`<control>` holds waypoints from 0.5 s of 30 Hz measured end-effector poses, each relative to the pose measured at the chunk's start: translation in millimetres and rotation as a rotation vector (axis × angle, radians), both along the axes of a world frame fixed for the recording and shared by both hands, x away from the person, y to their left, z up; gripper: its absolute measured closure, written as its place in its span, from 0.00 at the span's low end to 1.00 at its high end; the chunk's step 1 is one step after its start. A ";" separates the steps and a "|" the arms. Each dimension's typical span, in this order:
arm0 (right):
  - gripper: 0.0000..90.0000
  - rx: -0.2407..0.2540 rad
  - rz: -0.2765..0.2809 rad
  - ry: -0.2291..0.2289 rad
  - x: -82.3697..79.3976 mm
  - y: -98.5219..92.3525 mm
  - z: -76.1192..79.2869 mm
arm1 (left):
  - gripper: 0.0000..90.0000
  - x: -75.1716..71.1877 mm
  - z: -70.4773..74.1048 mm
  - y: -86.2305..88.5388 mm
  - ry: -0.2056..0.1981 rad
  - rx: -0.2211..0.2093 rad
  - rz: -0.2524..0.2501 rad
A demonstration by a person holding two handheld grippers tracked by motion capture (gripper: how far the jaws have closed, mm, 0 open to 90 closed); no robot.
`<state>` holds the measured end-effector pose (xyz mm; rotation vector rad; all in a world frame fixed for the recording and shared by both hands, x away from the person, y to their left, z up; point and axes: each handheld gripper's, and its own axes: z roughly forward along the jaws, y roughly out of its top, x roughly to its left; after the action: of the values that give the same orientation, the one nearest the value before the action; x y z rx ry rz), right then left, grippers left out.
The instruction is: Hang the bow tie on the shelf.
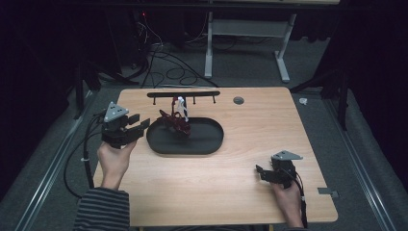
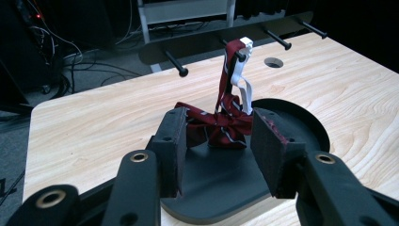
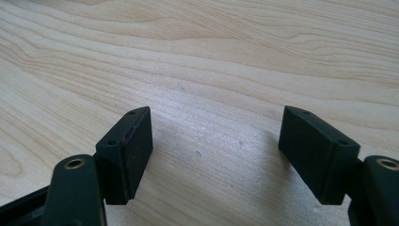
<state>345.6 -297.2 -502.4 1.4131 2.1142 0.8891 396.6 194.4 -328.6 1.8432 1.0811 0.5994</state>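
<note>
At tray (image 1: 211,144) | tie (image 1: 177,122) strap hooked on rack (image 1: 183,94) | left gripper (image 1: 137,129) half-open, empty | right gripper (image 1: 263,174) wide, idle | bow unlifted

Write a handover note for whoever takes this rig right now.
Left gripper: open, at the tray's left end, aimed at the tie, not touching it.
Right gripper: open, empty, over bare table near the front right.
Tie: its strap is hooked on a peg of the rack; the bow lies in the tray.
Done: strap on peg.
Left: probably lifting the bow clear of the tray.
</note>
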 end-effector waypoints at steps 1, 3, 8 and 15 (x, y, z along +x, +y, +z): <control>0.31 0.001 -0.002 0.001 -0.1 0.1 0.0 | 0.63 -0.3 -1.0 1.0 0.003 -0.002 0.002; 0.31 0.001 -0.002 -0.001 -0.1 0.2 -0.1 | 0.62 -1.1 -2.6 3.6 0.006 -0.003 0.006; 0.31 0.000 -0.002 0.000 -0.1 0.3 0.0 | 0.62 -5.6 -5.7 8.4 0.004 -0.017 0.013; 0.31 0.000 -0.003 -0.001 -0.1 0.3 -0.1 | 0.62 -8.8 -10.5 11.4 0.014 -0.017 0.017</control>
<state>345.6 -296.9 -502.5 1.4150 2.1113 0.8890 387.9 205.8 -339.1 1.8273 1.1089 0.5864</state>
